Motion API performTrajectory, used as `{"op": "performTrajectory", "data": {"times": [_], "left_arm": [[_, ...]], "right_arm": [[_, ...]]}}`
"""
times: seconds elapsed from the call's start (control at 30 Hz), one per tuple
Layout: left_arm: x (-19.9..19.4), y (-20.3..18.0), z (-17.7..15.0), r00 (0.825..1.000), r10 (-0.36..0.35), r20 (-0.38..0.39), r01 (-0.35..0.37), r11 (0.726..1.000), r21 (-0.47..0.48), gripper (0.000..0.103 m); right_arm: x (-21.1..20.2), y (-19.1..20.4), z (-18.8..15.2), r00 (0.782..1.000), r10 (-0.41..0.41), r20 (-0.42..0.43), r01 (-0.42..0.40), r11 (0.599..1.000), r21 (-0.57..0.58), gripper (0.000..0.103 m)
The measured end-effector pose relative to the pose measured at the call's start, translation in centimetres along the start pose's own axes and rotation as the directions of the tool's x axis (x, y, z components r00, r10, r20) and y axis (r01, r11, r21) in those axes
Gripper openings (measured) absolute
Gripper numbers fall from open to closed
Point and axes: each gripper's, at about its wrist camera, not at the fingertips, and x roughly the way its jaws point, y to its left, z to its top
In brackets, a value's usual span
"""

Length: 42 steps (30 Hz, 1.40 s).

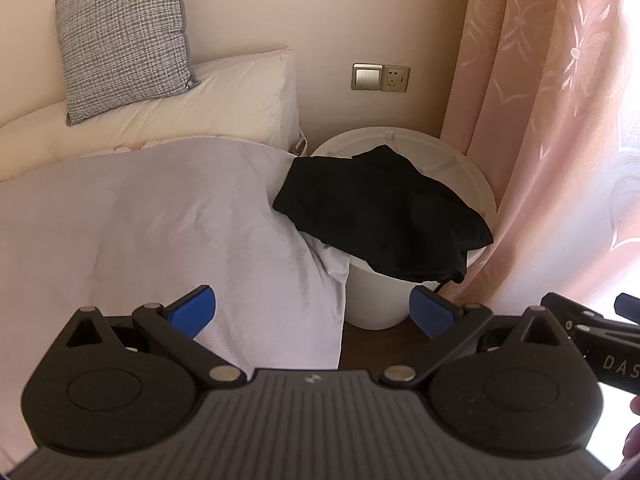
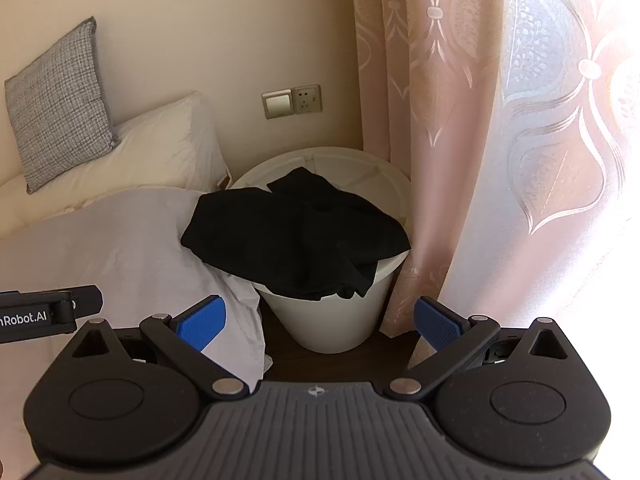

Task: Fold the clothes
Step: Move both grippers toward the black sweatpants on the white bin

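Black garment (image 1: 380, 208) drapes over white bin (image 1: 376, 300), between bed's lilac duvet (image 1: 160, 216) and pink curtain (image 1: 540, 120); both tongs, left tongs (image 1: 312, 312) and right tongs (image 2: 320, 322), gape empty.

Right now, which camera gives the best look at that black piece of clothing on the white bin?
The right wrist view: the black garment sits near centre, draped over the white bin. The left wrist view shows the same garment too, but further right.
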Motion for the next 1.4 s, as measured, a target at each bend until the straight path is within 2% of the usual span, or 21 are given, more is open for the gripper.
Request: {"op": "performTrajectory", "data": {"times": [0.77,1.4], "left_arm": [[0.9,-0.1,-0.2,1.0,-0.002,0.015,0.002,1.0,-0.009,0.102],[1.6,2.7,0.6,1.0,-0.015,-0.006,0.015,0.999,-0.029,0.102]], "right_arm": [[1.2,0.5,-0.8,1.0,-0.005,0.01,0.005,1.0,-0.01,0.103],[1.6,2.6,0.0,1.0,-0.017,-0.004,0.017,0.999,-0.033,0.103]]}}
